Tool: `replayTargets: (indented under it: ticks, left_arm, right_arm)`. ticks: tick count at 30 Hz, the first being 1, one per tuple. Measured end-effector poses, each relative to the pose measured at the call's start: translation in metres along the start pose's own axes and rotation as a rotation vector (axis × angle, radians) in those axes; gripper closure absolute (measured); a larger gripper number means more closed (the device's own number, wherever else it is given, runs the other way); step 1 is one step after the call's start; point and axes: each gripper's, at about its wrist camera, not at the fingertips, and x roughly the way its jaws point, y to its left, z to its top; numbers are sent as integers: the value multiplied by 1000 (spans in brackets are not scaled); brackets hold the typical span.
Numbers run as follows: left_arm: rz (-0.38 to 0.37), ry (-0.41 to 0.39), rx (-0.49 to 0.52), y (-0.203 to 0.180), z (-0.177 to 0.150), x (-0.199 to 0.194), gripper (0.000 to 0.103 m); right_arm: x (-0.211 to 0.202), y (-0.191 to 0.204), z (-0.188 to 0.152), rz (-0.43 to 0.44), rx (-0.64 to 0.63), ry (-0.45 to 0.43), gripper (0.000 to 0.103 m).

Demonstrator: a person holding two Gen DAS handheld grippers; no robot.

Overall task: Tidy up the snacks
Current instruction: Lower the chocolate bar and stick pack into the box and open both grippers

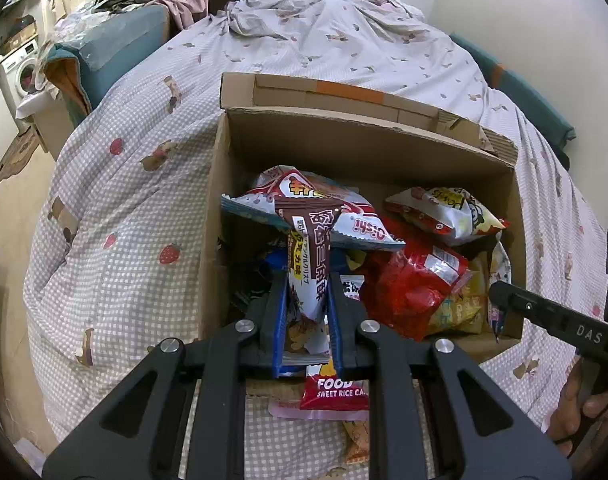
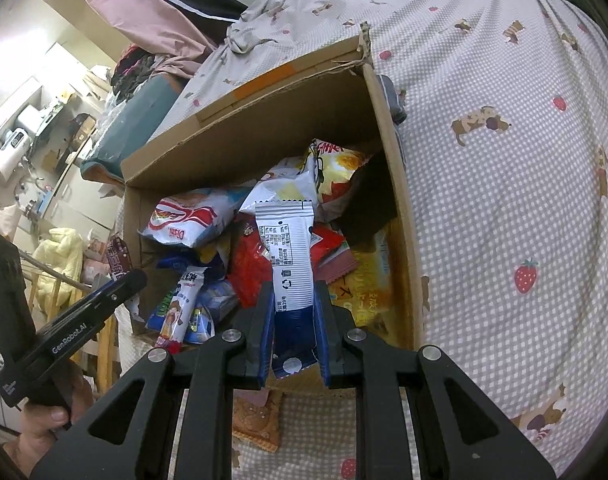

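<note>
A brown-and-white snack packet stands clamped between the narrow jaws of the left gripper, poised over the near edge of the cardboard box heaped with snack bags. Beside it, the right gripper pinches a white-and-blue packet above that same box. The box sits on a checked quilt printed with strawberries and dogs.

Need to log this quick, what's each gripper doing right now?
Left gripper: shut on a brown-and-white snack packet.
Right gripper: shut on a white-and-blue snack packet.
</note>
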Motion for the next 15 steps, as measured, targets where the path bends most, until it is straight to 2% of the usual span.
replayTargets:
  ticks: [5,11,15]
  left_arm:
    - [-4,2,8,-3,0,2,88]
    - [4,-5,16,-4,-1,-4,87]
    - [4,-10,4,-1,0,-7,87]
  right_arm:
    - [0,-2,-3,-8,5,-1,84]
    - [-9,6,-5,-12,-26,-54,84]
    - [-7,7,-5,-1,-23,-47,83]
